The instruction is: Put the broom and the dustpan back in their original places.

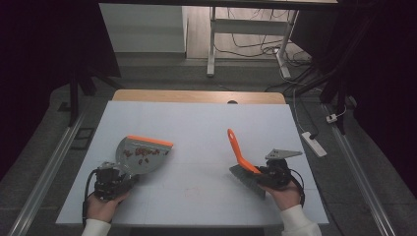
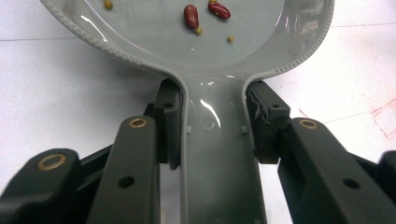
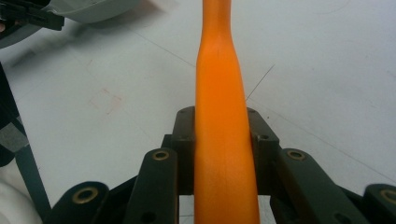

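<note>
I had left gripper [image 2: 212, 126] clamped on dustpan [image 1: 140, 153] handle, beans [image 2: 191, 16] inside; right gripper [image 3: 222, 140] clamped on brush [image 1: 241, 157] handle.

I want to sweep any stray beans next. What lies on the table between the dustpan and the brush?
Nothing that I can make out: in the high view the white table between the dustpan and the brush is bare.

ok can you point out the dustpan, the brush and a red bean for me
dustpan [image 1: 142, 156], high view, on the grey pan with beans in it
brush [image 1: 237, 147], high view, on its orange handle
red bean [image 2: 191, 16], left gripper view, on the middle of a bean lying in the pan
</note>
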Tool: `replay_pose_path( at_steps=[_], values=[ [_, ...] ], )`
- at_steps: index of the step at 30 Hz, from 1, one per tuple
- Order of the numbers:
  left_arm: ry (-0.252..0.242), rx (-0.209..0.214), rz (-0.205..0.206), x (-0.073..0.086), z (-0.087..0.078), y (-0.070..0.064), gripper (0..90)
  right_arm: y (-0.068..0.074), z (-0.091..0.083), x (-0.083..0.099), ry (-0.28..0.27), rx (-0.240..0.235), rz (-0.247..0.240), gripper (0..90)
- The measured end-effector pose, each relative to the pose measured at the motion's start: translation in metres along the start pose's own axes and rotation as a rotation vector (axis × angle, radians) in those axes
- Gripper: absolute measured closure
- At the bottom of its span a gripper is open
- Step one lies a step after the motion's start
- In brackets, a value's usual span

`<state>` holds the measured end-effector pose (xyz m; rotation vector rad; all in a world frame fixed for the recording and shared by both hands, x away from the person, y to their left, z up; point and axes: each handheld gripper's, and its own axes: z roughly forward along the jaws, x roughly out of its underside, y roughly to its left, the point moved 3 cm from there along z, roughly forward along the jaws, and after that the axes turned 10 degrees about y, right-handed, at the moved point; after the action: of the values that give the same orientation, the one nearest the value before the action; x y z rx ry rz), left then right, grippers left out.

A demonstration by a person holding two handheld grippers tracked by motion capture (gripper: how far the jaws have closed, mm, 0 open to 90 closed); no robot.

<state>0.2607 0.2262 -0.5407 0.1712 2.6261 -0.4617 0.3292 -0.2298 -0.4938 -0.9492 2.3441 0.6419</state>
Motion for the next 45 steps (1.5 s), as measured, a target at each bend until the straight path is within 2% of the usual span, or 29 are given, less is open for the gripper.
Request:
replay_pose_path(
  at_steps=[8, 15, 18, 28, 37, 40, 45],
  values=[
    [-0.005, -0.012, -0.027, 0.0, 0.002, 0.001, 61.5, -0.001, 0.001, 0.003, 0.021, -0.002, 0.02, 70.0],
    [0.001, -0.018, -0.042, 0.0, 0.004, 0.001, 61.5, -0.009, 0.003, 0.009, 0.05, -0.005, 0.08, 69.9],
    [0.002, -0.023, -0.047, 0.0, 0.006, 0.001, 61.5, -0.014, 0.006, 0.012, 0.079, 0.009, 0.091, 69.9],
    [0.022, -0.029, -0.042, -0.001, 0.011, -0.003, 61.4, -0.028, 0.006, 0.016, 0.071, 0.048, 0.122, 68.6],
    [0.028, -0.026, -0.039, -0.001, 0.014, -0.005, 61.1, -0.036, 0.009, 0.019, 0.086, 0.066, 0.138, 63.1],
    [0.036, -0.015, -0.031, 0.0, 0.015, -0.005, 60.6, -0.037, 0.011, 0.018, 0.103, 0.088, 0.138, 58.8],
    [0.03, 0.003, -0.005, 0.0, 0.013, -0.005, 53.1, -0.042, 0.012, 0.019, 0.119, 0.114, 0.152, 54.2]
  ],
)
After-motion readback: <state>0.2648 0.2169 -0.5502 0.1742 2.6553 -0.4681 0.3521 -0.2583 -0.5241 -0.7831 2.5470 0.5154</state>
